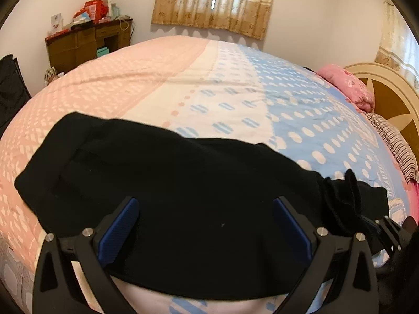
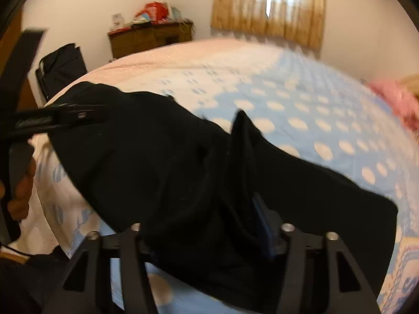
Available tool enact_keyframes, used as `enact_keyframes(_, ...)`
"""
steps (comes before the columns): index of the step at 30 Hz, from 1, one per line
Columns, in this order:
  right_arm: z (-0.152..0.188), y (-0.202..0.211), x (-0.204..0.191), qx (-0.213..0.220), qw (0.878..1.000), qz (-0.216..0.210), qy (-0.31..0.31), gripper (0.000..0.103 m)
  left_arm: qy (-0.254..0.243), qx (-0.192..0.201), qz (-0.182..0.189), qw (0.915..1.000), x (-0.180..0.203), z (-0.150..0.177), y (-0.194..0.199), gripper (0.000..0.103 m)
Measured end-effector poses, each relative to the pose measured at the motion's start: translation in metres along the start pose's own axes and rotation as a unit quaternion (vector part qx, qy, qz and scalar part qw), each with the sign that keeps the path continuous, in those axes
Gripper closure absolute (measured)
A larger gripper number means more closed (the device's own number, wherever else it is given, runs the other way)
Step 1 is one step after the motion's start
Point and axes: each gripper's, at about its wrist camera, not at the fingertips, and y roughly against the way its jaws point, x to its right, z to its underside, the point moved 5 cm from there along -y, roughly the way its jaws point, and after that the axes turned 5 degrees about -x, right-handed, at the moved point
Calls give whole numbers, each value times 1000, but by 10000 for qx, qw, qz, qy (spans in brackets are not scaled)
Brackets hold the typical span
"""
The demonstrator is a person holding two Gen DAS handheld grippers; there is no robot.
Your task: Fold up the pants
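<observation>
- My left tongs (image 1: 205, 209) are released, their blue pads (image 1: 120, 225) spread wide apart with nothing pinched between them.
- The black pants (image 1: 170, 183) lie flat on the bed (image 1: 157, 78), directly under and ahead of my left tongs, stretching out past both fingers to either side.
- Off to the right of my left tongs, a bunched ridge of the pants' fabric (image 1: 343, 198) stands up, and my right tongs (image 1: 387, 230) show just beyond it at the frame edge.
- In the right wrist view, my right tongs (image 2: 207, 225) sit low against the pants (image 2: 157, 157); a raised fold of cloth (image 2: 243, 141) rises between the fingers.
- One blue pad (image 2: 264, 222) peeks out beside that fold; the other is buried in black cloth, and the view is blurred, so I cannot tell whether the right tongs are pressing on the fabric or are free of it.
- To the left of my right tongs, my left tongs (image 2: 81, 116) reach in over the pants, with a hand (image 2: 21, 188) on the handle.
- Far ahead of both tongs: a wooden desk (image 1: 86, 41) piled with clutter, a curtained window (image 1: 214, 0), and off right a pink pillow (image 1: 348, 86) by the headboard (image 1: 392, 99).
</observation>
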Motion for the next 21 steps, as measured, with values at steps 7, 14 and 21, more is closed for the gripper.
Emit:
enact_keyframes(7,-12,69,-4,970,9910,-922,-79,39,-100,23,-60,9999,-1,0,-1,0)
enact_keyframes(14,-9,28,44,561,9689,-1652,-1757,99,-99,123,-197,9997,-9,-3,5,0)
enact_keyframes(21,-2,-24,18,256,9759,-1430,-1629,100,-35,332,-712,9969,-42,-3,24,0)
